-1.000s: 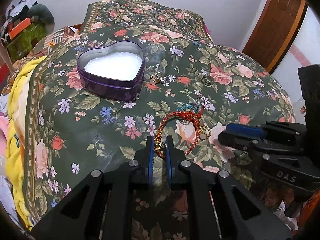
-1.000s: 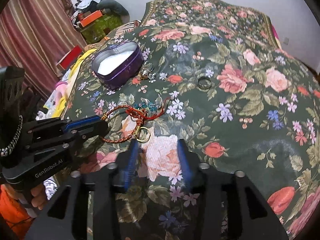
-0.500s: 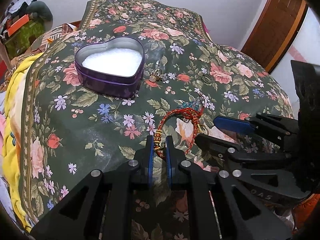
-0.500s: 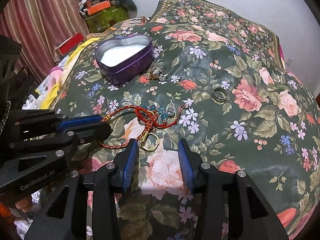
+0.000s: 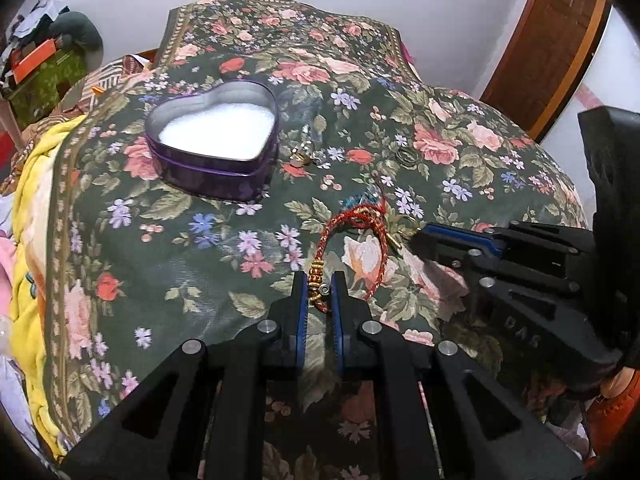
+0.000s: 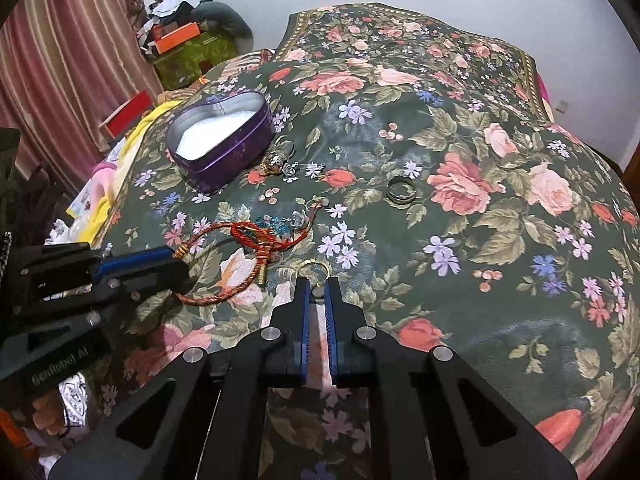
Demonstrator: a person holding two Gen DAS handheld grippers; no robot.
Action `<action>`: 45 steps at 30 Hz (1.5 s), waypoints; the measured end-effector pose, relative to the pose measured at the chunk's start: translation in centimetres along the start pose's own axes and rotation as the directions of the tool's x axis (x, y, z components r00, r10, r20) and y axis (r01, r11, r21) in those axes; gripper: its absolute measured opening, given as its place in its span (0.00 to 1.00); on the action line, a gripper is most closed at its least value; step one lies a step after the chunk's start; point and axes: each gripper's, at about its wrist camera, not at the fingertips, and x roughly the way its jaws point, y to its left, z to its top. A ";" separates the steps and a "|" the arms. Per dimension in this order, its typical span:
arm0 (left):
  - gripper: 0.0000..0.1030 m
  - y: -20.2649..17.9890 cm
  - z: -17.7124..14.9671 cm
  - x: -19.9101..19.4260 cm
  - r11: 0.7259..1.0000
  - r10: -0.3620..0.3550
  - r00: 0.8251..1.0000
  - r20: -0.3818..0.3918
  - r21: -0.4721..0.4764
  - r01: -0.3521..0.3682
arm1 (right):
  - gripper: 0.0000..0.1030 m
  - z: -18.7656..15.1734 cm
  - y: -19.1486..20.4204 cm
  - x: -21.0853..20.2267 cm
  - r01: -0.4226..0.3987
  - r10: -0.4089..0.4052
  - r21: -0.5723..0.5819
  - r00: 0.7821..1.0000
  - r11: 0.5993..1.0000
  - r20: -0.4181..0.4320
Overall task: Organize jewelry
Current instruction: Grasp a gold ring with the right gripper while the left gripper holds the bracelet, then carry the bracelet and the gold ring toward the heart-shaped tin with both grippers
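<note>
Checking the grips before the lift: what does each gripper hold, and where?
Left gripper: red cord bracelet, at its beaded section. Right gripper: gold ring, at its near edge.

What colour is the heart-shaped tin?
Purple heart-shaped tin with a white lining; clearest in the right wrist view.

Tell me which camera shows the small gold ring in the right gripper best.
The right wrist view: the gold ring sits right at the tips of the right gripper, whose jaws have just closed on it, its loop plain against the bedspread. The left wrist view shows only a sliver of it beside the gripper.
</note>
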 end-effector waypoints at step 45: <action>0.09 -2.7 3.8 -9.4 0.993 -0.010 0.964 0.266 0.113 -0.020 | 0.16 2.3 -0.2 -3.8 -0.004 0.003 0.007 0.991 1.000 0.134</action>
